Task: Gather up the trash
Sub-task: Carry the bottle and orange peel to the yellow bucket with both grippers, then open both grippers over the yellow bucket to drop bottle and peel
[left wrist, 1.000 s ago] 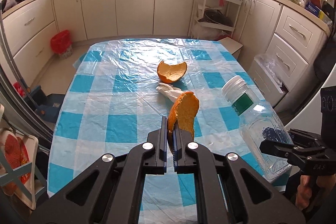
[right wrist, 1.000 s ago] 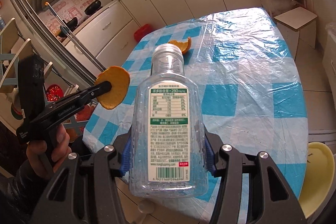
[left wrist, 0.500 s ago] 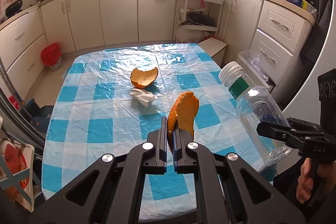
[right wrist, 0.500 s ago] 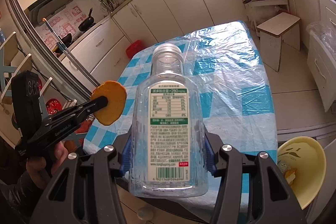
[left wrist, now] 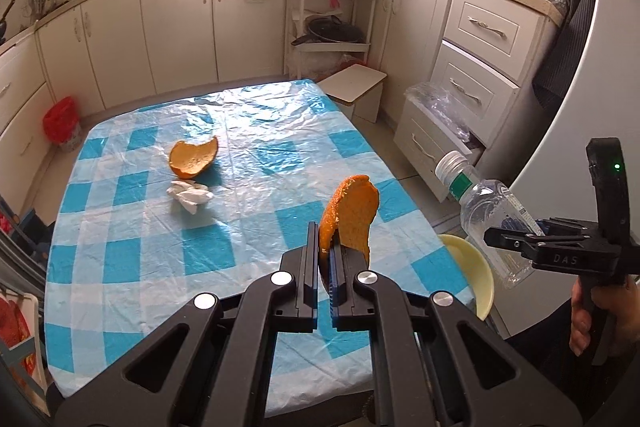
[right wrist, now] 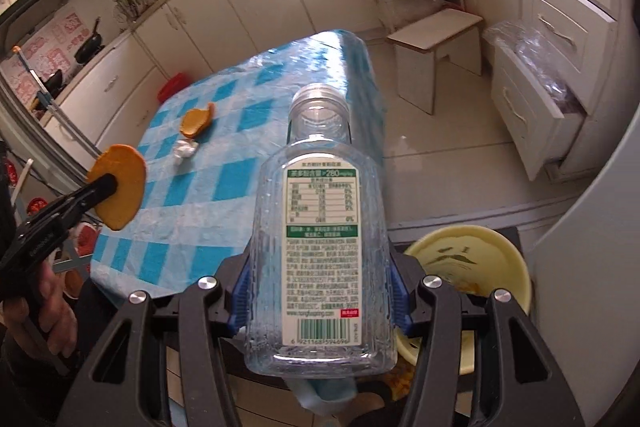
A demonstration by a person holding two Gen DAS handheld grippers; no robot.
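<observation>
My left gripper (left wrist: 325,259) is shut on a piece of orange peel (left wrist: 352,215), held upright above the near right part of the checked table (left wrist: 132,227). The same peel (right wrist: 120,197) shows at the left of the right wrist view. My right gripper (right wrist: 320,291) is shut on an empty clear plastic bottle (right wrist: 320,247) with a white label, held past the table's right edge. That bottle (left wrist: 492,215) also appears in the left wrist view. A second orange peel (left wrist: 193,159) and a crumpled white tissue (left wrist: 190,193) lie on the table. A yellow bin (right wrist: 468,267) stands below the bottle.
The yellow bin (left wrist: 472,267) sits by the table's near right corner. A small white stool (left wrist: 356,87) stands beyond the table's far right end. Cabinets (left wrist: 472,87) with an open drawer holding plastic run along the right. A red-lined bin (left wrist: 60,123) stands at far left.
Both grippers have moved to the right with their loads, off toward the table's right edge. The yellow bin has come into view under the bottle. Neither grip has changed.
</observation>
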